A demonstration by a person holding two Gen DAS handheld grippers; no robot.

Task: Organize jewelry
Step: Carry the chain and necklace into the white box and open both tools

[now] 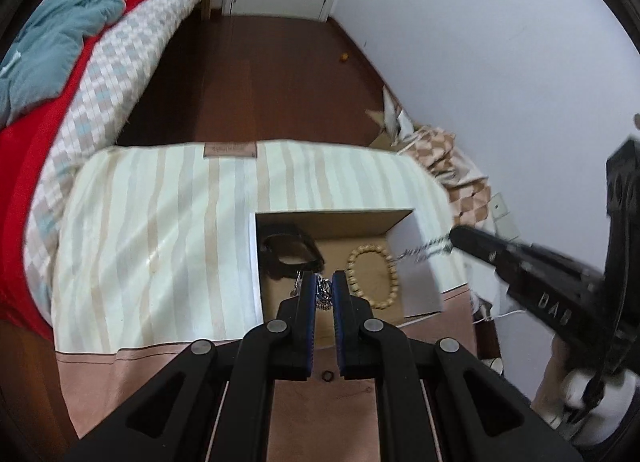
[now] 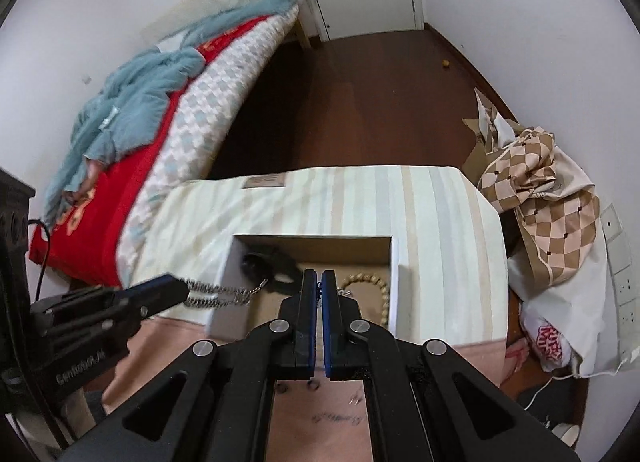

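The silver chain (image 2: 218, 293) hangs taut between both grippers, stretched across the open cardboard box (image 2: 394, 262) that holds a wooden bead bracelet (image 1: 372, 278) and a black band (image 1: 290, 252). Left gripper (image 1: 323, 290) and right gripper (image 2: 319, 290) each pinch an end. Judgement: lower both ends together (slack first) to avoid tangling.
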